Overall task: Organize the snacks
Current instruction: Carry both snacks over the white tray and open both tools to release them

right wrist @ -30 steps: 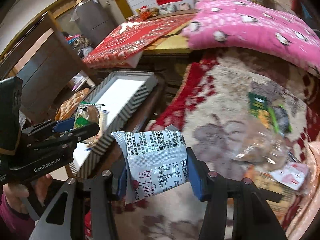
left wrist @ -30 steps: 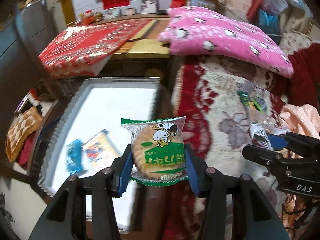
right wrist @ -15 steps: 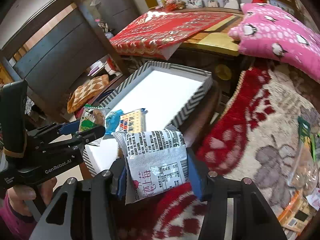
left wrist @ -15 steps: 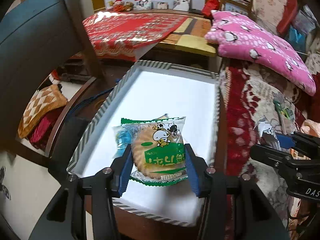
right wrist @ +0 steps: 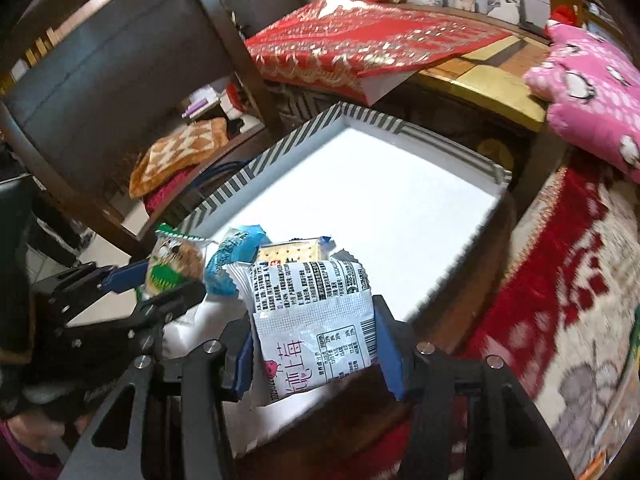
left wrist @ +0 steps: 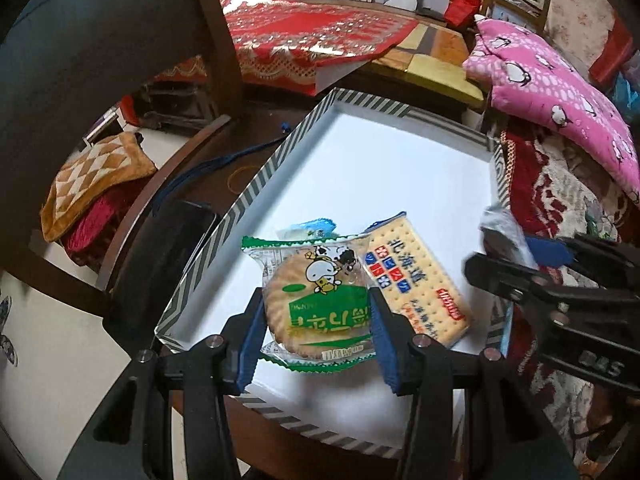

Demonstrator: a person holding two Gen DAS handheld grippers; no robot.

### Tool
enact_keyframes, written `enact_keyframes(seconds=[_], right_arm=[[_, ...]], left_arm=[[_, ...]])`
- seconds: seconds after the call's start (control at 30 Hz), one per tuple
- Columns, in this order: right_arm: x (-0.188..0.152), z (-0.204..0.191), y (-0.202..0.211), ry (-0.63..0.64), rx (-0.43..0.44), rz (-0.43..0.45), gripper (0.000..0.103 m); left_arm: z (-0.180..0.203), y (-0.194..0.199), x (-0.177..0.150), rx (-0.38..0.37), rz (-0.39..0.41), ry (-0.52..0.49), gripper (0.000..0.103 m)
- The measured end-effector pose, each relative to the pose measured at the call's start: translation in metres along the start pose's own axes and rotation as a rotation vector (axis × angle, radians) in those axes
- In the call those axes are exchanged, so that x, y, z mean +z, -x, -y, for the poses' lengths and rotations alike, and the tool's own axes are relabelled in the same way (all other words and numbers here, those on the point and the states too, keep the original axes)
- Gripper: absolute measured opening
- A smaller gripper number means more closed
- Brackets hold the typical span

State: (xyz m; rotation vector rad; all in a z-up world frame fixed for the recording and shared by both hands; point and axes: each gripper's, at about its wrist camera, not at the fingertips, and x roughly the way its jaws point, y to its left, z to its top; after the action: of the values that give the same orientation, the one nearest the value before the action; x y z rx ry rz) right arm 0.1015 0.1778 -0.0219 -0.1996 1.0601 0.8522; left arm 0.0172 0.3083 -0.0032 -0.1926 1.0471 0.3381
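My left gripper is shut on a green-and-white round biscuit packet and holds it over the near end of a white tray with a striped rim. A yellow cracker packet and a small blue packet lie in the tray. My right gripper is shut on a white printed snack packet, above the tray's near edge. The left gripper and its biscuit packet show at the left of the right wrist view; the right gripper shows at the right of the left wrist view.
The tray sits on a dark wooden table beside a dark chair back. A red patterned blanket and pink pillow lie to the right. A red cloth covers a surface behind.
Both grippers have swung left from over the blanket to over the tray, each keeping its packet. The tray and the packets in it now fill the middle of both views.
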Motion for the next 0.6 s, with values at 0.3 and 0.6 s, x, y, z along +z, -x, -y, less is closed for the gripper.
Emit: enact_keyframes(seconds=[0.3, 0.6], right_arm=[[0.014, 0.003, -0.045, 0.003, -0.089, -0.054, 0.054], [0.010, 0.001, -0.043, 0.027, -0.078, -0.029, 0.064]], left_arm=[[-0.005, -0.022, -0.002, 0.022, -0.042, 0.017, 0.048], [-0.004, -0.026, -0.001, 0.033, -0.044, 0.042, 0.066]])
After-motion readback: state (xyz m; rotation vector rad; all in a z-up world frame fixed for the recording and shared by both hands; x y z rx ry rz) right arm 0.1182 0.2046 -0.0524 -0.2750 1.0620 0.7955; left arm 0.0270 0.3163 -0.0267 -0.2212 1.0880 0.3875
